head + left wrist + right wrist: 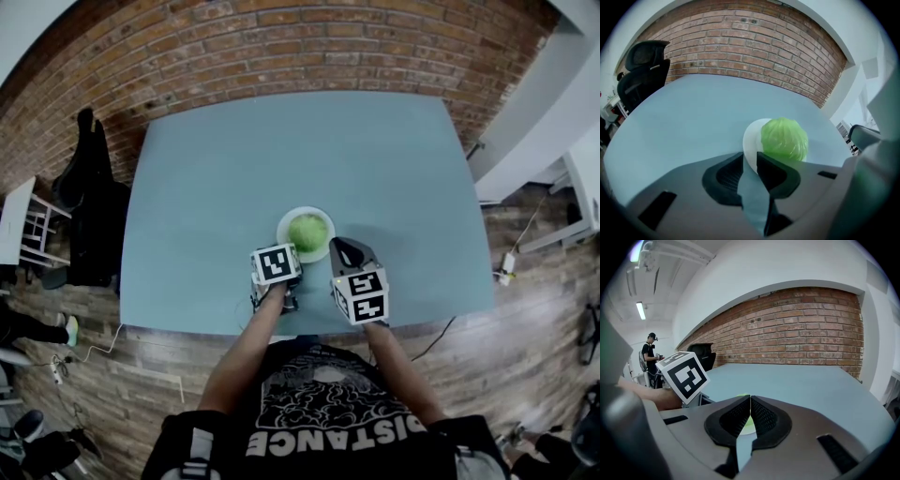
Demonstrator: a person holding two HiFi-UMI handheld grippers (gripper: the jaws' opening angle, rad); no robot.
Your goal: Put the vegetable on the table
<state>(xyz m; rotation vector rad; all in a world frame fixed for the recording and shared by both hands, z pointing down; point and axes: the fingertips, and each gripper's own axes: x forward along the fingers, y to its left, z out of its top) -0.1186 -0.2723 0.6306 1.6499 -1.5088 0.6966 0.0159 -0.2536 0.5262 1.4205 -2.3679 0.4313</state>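
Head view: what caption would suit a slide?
Left gripper and right gripper poised beside a round white plate carrying a green cabbage, on a grey-blue table.

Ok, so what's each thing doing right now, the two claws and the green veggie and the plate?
Left claw: open a little, at the plate's near edge.
Right claw: shut, nothing in it.
Vegetable: sitting on the plate, not yet on the table.
Plate: flat on the table.
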